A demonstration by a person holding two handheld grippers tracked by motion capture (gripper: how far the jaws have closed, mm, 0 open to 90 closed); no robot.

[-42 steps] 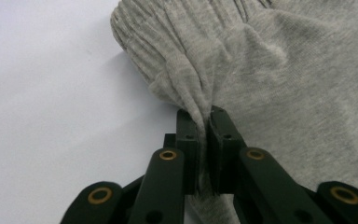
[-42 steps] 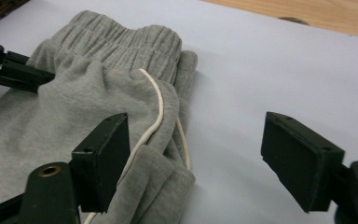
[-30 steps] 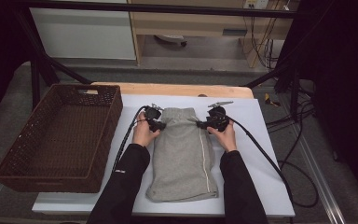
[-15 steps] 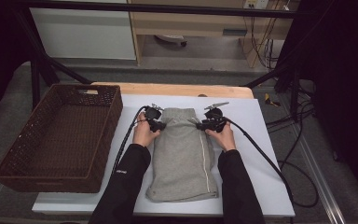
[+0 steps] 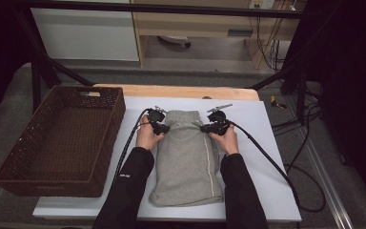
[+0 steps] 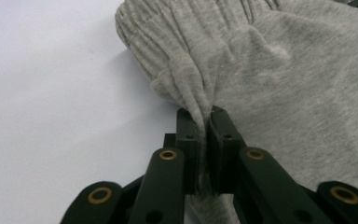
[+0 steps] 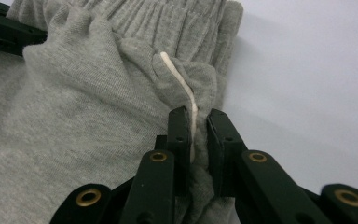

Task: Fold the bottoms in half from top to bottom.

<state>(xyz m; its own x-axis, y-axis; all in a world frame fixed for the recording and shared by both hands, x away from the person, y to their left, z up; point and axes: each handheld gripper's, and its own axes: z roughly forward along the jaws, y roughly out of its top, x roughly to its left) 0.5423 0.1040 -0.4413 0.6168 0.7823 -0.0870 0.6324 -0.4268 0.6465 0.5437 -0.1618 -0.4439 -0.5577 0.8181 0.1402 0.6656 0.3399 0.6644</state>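
Pinched grey shorts (image 5: pixel 187 157) at both waistband corners, left gripper (image 5: pixel 162 129) clamped, right gripper (image 5: pixel 205 128) just closing, length trailing toward person.

— Can we read any lettering anywhere?

— Hardly. We see one small pale mark on the left sleeve (image 5: pixel 124 175), near the front edge of the bench (image 5: pixel 267 143), but it is too tiny for us to make out.

— And on the grey garment (image 5: pixel 186 157) or the basket (image 5: pixel 9 167)?

— We find no label, brand or number on either.
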